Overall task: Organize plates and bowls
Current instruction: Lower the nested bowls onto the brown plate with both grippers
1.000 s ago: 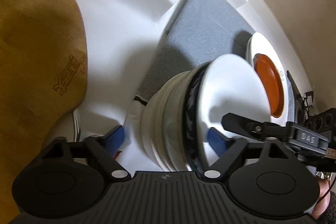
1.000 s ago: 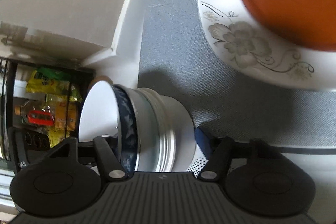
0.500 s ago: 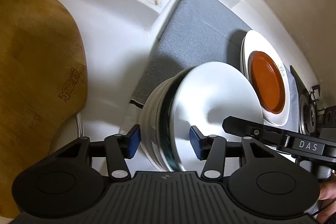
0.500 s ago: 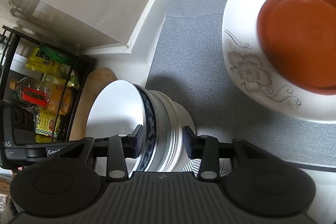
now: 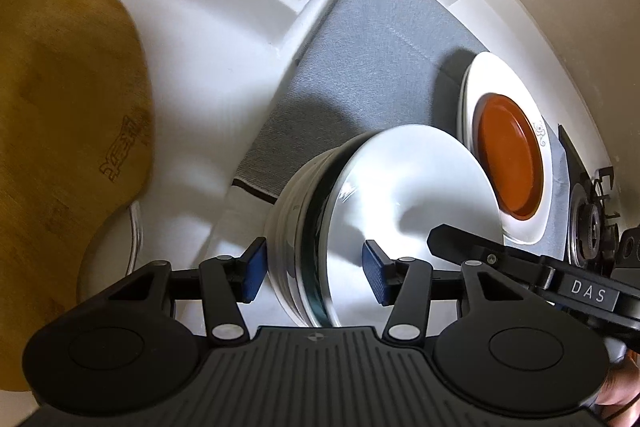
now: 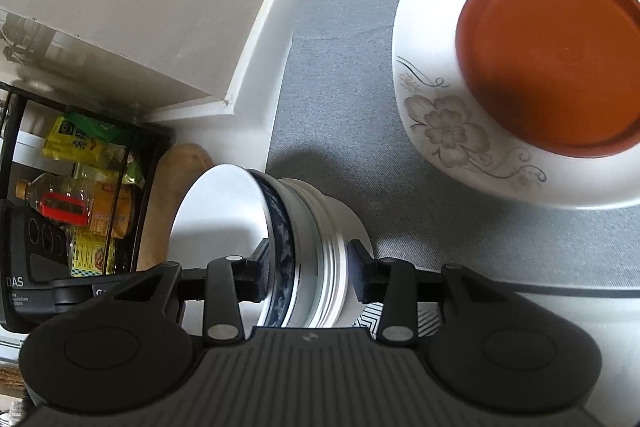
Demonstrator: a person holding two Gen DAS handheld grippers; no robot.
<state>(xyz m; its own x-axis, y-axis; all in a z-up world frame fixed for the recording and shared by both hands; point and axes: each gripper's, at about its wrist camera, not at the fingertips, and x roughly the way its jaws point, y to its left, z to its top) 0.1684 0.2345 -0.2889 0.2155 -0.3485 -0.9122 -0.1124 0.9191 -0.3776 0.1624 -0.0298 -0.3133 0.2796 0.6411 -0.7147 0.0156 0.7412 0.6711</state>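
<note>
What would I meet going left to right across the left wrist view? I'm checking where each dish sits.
Wooden cutting board → stack of bowls held in the left gripper → floral plate carrying the orange plate → stove burner.

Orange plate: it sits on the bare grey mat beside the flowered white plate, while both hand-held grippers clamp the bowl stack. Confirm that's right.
Not quite. The orange plate rests on top of the flowered white plate, not on the grey mat; the right wrist view shows it. The rest holds: the left hand-held gripper and right hand-held gripper clamp the bowl stack.
</note>
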